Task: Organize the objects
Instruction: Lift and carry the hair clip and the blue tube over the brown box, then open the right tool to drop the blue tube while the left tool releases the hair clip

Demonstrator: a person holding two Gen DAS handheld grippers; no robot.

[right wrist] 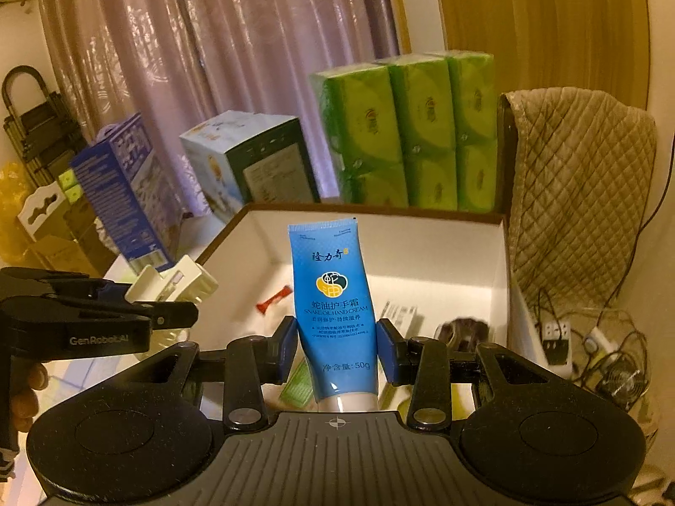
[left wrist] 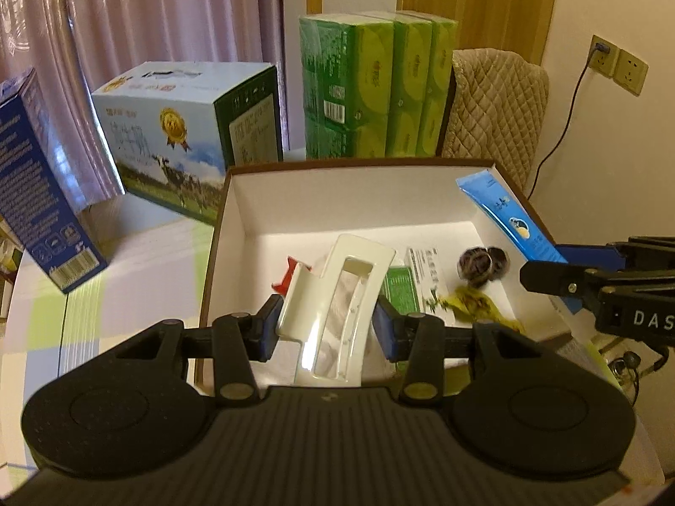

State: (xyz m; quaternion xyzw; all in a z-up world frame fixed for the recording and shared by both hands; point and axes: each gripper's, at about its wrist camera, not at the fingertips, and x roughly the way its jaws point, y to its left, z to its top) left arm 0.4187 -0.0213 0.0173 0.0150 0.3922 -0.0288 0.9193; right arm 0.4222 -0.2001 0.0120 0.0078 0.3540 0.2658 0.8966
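Left gripper pinching a white hair clip between its blue fingers, up above the near part of the open box. Right gripper pinching a blue hand cream tube low down near its white cap, above the right side of the same box.

Could go wrong: two grippers close together over one box, so maybe a bump. Clip is smooth and shiny, held only by its edges, so maybe a slip and a fall onto the small things below: red wrapper, green packet, dark round things, yellow wrapper. Tube is soft, so a hard squeeze might push cream out.

Tube's long side runs near to far along the fingers, flat sealed end pointing away, cap end nearest the camera. Clip's long side also runs mostly near to far, tipped a little right.
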